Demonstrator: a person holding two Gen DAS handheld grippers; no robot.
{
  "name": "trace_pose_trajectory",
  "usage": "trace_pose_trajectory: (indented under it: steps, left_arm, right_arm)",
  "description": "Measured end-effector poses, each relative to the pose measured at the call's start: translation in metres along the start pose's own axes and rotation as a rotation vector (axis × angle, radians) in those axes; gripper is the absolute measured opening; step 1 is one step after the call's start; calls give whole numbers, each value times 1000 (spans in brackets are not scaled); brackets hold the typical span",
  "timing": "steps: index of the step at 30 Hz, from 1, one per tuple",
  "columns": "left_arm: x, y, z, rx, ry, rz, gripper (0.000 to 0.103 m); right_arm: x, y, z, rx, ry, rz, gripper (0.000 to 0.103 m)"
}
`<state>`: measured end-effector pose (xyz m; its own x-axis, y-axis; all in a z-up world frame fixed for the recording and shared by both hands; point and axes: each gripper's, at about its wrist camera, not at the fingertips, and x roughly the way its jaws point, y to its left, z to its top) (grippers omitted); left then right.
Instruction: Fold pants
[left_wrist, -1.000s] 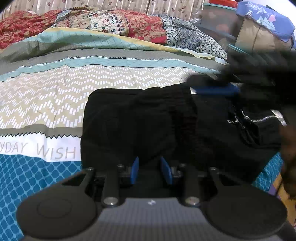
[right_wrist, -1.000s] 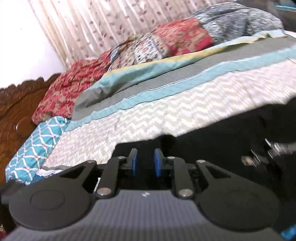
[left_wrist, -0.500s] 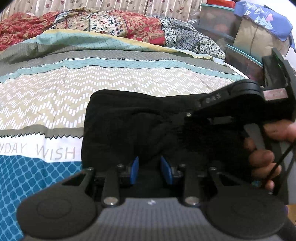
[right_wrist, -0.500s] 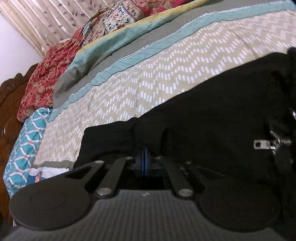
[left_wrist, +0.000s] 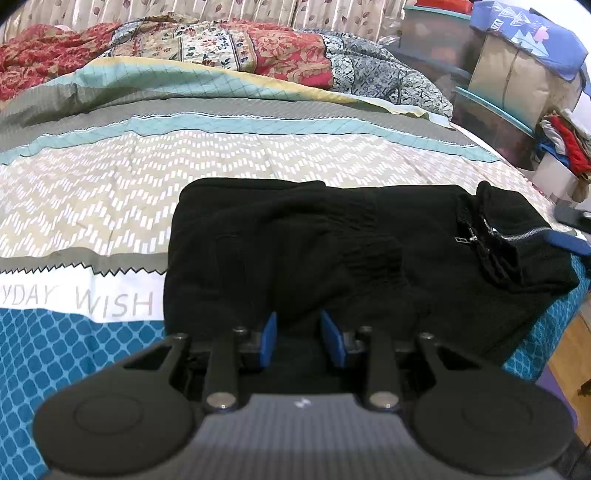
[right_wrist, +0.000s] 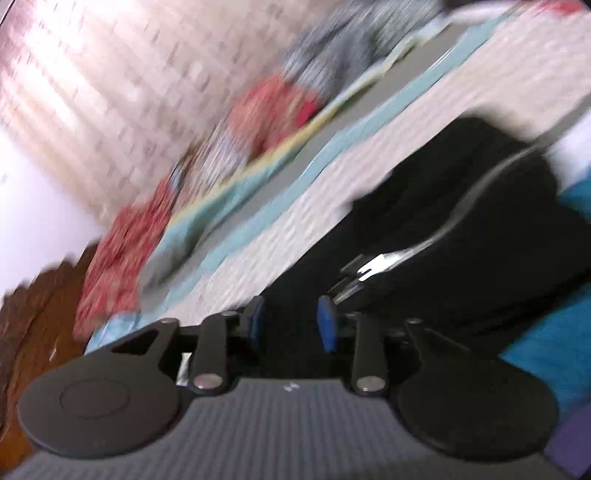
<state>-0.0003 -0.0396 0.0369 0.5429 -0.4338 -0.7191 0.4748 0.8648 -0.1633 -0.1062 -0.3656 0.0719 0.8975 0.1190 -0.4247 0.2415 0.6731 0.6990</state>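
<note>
folded black fabric pants (left_wrist: 332, 258) lie near the bed's front edge on the patterned bedspread (left_wrist: 110, 177). left gripper (left_wrist: 301, 338) and right gripper (right_wrist: 290, 319) both gape, empty; folding looks nearly done, perhaps a final smoothing.

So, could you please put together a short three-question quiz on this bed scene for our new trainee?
1. True or false: the left gripper has its fingers closed on the black pants.
2. Multiple choice: the silver zipper sits toward which part of the pants in the left wrist view? A) the left end B) the right end C) the near edge by the fingers
3. Fill in: the whole word printed on the white band of the bedsheet beside the pants is ____.

Key: 1. False, the fingers stand apart with nothing between them. 2. B. 3. WISH.
</note>
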Motion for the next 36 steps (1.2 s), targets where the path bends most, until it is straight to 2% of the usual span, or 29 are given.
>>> trace_pose_trajectory:
  steps: [4,8,12,15,20,36]
  left_arm:
    - [2,0,1,-3,4,7,29]
    - [3,0,2,-9,7,13,29]
    - [4,1,3,-9,15,14,30]
    - [5,1,4,-7,21,13,30]
    - [6,3,5,-9,24,10,30]
    - [7,4,4,-8,29,12,30]
  right_arm:
    - [-36,-39,12,62,-191,-180,47]
    - [-41,-70,13,160,-228,-240,51]
    - [-31,-84,11,238,-217,-246,52]
    - [-26,-96,7,274,-178,-265,54]
    - [-30,-113,3,386,-170,-217,55]
    - [-31,-108,4,386,-165,-219,56]
